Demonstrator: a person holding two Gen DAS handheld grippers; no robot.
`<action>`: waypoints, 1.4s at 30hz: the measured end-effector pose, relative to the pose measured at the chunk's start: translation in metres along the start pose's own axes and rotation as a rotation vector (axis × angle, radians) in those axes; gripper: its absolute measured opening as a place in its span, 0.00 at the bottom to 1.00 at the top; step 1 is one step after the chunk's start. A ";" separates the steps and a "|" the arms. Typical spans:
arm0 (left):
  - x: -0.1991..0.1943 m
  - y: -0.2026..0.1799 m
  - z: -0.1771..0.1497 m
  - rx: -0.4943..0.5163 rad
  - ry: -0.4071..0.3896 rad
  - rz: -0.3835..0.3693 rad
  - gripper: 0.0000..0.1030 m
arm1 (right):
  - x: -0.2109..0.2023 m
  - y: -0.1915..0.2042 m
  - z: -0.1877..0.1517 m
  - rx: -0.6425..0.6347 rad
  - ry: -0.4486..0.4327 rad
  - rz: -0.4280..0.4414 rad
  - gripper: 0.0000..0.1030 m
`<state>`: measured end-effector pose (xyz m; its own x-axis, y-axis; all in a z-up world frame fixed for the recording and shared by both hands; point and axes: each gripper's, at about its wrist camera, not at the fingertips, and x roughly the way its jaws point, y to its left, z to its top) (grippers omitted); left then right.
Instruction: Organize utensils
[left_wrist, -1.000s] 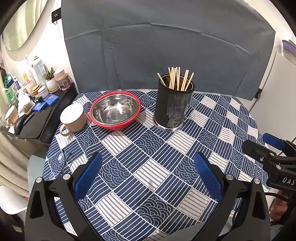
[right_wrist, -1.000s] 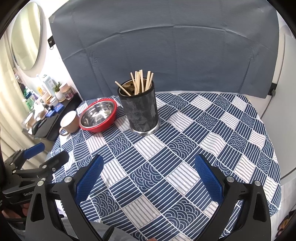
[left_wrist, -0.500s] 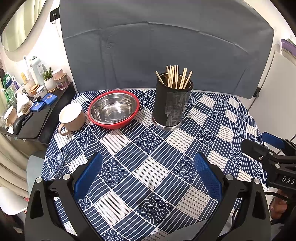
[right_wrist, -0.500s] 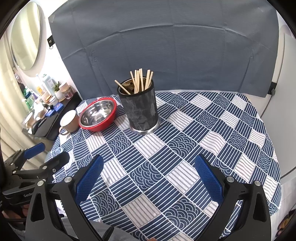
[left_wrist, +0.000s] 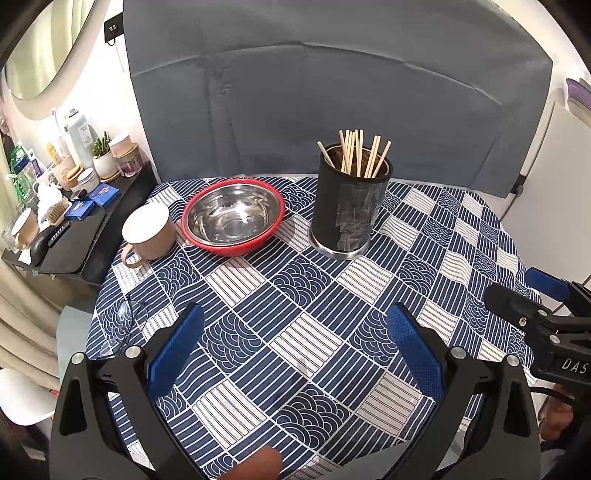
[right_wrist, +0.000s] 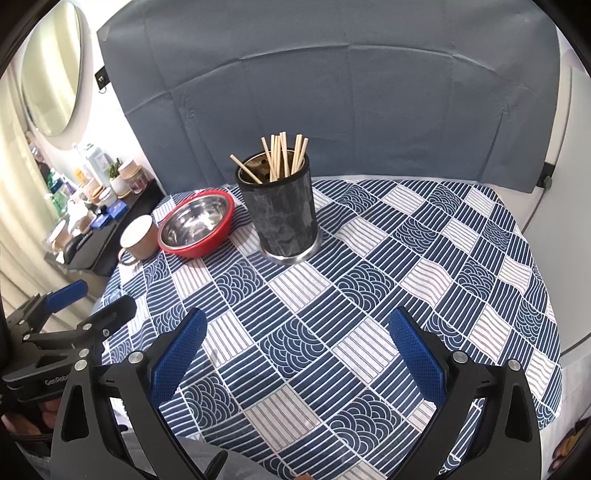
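Observation:
A black cylindrical holder (left_wrist: 349, 214) stands upright at the back middle of the table and holds several wooden chopsticks (left_wrist: 356, 151). It also shows in the right wrist view (right_wrist: 282, 218) with the chopsticks (right_wrist: 282, 155). My left gripper (left_wrist: 295, 334) is open and empty above the near part of the table. My right gripper (right_wrist: 295, 334) is open and empty too, above the near edge. Each gripper shows at the side of the other's view, the right one (left_wrist: 532, 295) and the left one (right_wrist: 92, 302).
A steel bowl with a red rim (left_wrist: 232, 218) and a beige mug (left_wrist: 149, 230) sit left of the holder. Clear glasses (left_wrist: 125, 321) lie at the table's left edge. The patterned blue tablecloth (left_wrist: 314, 317) covers the table. A dark side shelf (left_wrist: 74, 221) with bottles stands at the left.
Both grippers have drawn back and slightly up, so the holder and bowl look a little farther. Both stay open and empty.

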<state>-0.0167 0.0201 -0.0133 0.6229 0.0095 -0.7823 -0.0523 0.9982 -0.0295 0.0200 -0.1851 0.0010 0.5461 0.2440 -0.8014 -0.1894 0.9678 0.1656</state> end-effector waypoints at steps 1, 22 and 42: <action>0.000 0.000 0.000 -0.001 0.000 -0.001 0.94 | 0.000 0.000 0.000 -0.001 -0.001 0.000 0.92; -0.004 0.001 -0.002 0.000 -0.016 -0.064 0.94 | 0.002 0.001 -0.001 -0.003 0.011 -0.002 0.92; -0.001 -0.003 0.002 0.021 -0.007 -0.012 0.94 | 0.003 0.000 0.003 -0.006 0.006 -0.004 0.92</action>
<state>-0.0157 0.0170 -0.0115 0.6286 -0.0020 -0.7777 -0.0288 0.9992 -0.0259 0.0237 -0.1844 0.0003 0.5421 0.2393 -0.8056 -0.1915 0.9686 0.1588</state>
